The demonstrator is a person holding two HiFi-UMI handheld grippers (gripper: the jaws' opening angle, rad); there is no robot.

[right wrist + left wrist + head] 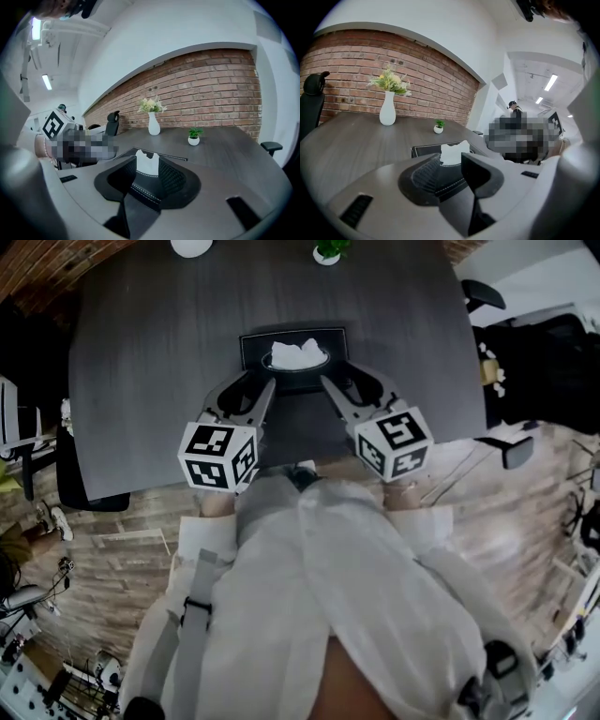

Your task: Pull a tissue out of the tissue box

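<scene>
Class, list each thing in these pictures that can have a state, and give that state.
Tissue box: lying flat, opening up.
Tissue: poking out of the box, ungripped.
Left hand-held gripper: open, empty.
Right hand-held gripper: open, empty.
Vase: upright, holding flowers.
Potted plant: upright.

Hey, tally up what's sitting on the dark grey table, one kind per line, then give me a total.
Black rectangular tissue box: 1
White tissue sticking out of it: 1
White vase of flowers: 1
Small green plant in a white pot: 1
Total: 4
</scene>
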